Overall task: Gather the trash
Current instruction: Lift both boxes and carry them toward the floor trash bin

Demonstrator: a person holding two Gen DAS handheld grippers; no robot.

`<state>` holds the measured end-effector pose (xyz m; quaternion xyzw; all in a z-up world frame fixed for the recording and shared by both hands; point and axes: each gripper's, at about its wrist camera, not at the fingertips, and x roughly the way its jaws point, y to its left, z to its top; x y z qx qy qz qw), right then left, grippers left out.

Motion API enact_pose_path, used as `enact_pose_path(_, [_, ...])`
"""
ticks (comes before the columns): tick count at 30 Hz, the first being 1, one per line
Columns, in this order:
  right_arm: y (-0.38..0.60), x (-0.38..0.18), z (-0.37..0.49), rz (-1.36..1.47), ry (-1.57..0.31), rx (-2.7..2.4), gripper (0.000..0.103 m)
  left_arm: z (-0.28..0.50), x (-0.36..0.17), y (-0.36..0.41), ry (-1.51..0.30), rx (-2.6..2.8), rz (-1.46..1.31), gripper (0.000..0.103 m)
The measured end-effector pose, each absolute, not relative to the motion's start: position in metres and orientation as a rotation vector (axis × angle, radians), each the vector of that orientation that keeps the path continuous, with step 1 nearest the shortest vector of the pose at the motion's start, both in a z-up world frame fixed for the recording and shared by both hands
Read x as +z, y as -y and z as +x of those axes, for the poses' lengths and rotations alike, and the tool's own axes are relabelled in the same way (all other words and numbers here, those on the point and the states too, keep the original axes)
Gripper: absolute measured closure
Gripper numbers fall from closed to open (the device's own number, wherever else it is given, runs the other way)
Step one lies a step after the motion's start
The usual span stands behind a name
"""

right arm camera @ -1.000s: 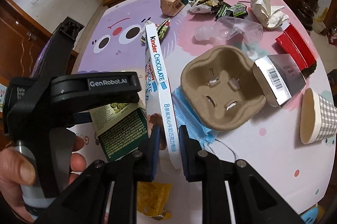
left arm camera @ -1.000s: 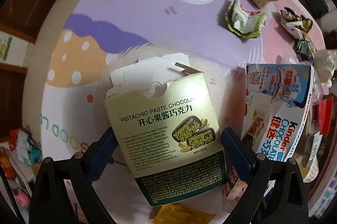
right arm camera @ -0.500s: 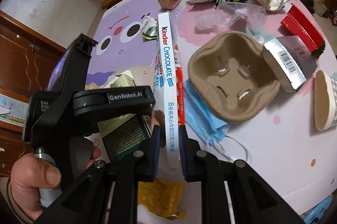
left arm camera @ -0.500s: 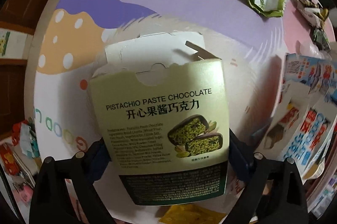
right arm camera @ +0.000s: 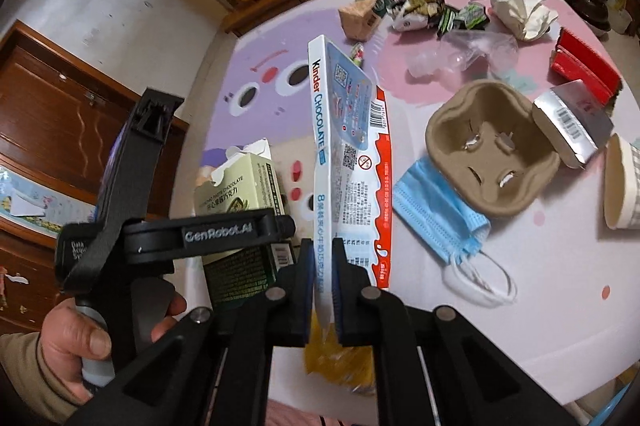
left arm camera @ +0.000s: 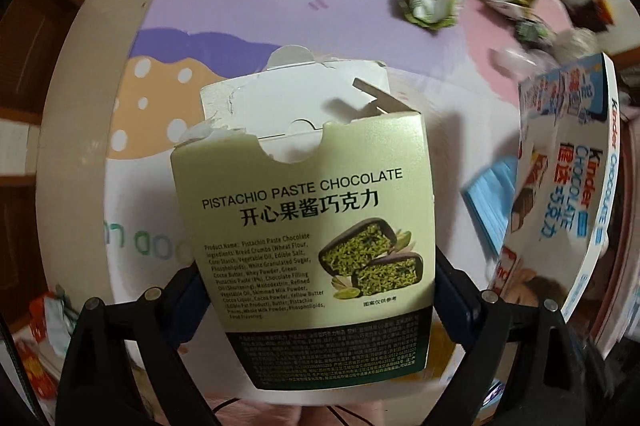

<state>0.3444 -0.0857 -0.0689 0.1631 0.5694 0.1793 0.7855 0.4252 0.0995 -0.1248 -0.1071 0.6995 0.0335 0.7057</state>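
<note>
Right tool is clenched on the Kinder box, jaws just closed further onto its thin edge, so the box is carried edge-up, clear of the table. Left tool is clamped across the pistachio box, torn top held away from the tool and above the table. Both look picked for disposal. Left on the table: mask, cup tray, paper cup, wrappers.
</note>
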Motion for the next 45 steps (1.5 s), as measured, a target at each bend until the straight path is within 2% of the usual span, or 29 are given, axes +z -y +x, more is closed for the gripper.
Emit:
enact_pose_path(5, [0.098, -0.039, 0.304, 0.377, -1.177, 0.402, 0.096, 0.402, -0.106, -0.103, -1.487, -0.045, -0.21, 0.009])
enact_pose_path(12, [0.122, -0.014, 0.229, 0.341, -1.137, 0.416, 0.096, 0.329, -0.1, -0.073, -1.397, -0.138, -0.232, 0.009])
enact_pose_path(23, [0.184, -0.031, 0.13, 0.336, -1.19, 0.439, 0.096, 0.185, -0.077, -0.008, -1.277, -0.201, -0.12, 0.009])
enact_pose_path(31, [0.212, -0.071, 0.087, 0.319, -1.287, 0.455, 0.096, 0.114, -0.092, 0.022, -1.267, -0.242, -0.094, 0.009])
enact_pose_path(45, [0.209, -0.192, 0.063, 0.397, -1.521, 0.428, 0.097, 0.059, -0.2, 0.055, -1.356, -0.284, 0.119, 0.009])
